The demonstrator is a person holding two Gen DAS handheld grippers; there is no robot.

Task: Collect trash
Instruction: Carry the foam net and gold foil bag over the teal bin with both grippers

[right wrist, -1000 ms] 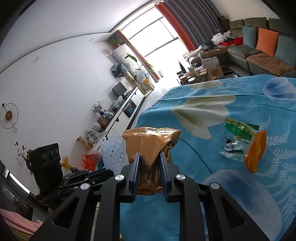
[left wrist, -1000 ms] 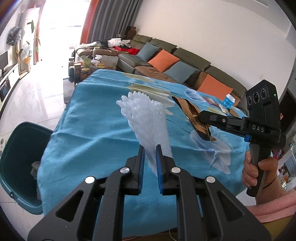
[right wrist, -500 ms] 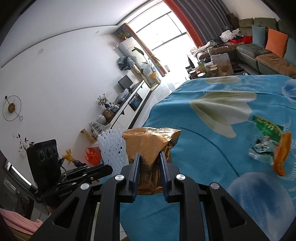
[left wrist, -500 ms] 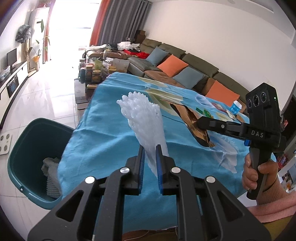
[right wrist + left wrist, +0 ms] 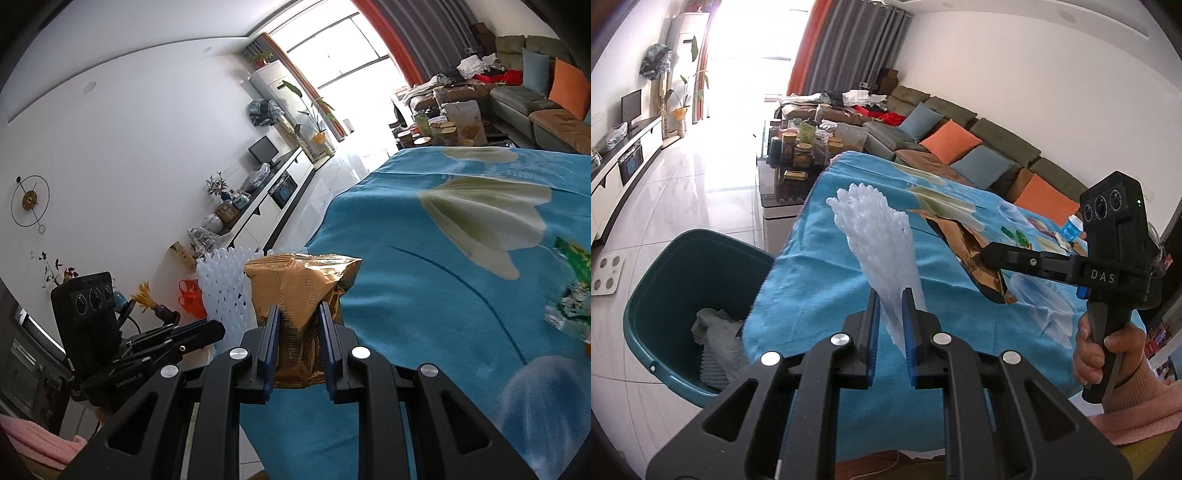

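Trash: white foam net (image 5: pixel 882 254) pinched in left gripper (image 5: pixel 891 295) | gold bag (image 5: pixel 301 295) clamped in right gripper (image 5: pixel 299 314) | teal bin (image 5: pixel 665 266) at 8 o'clock holds crumpled white waste (image 5: pixel 713 332), now more exposed than before

A home living room: beyond the fingers a long sofa (image 5: pixel 964 147) with cushions, a curtained window (image 5: pixel 343 59), a TV cabinet (image 5: pixel 273 195), a wall clock (image 5: pixel 29 201).

walls white | floor (image 5: pixel 683 192) glossy tile | sofa (image 5: pixel 979 147) olive | window (image 5: pixel 343 55) bright
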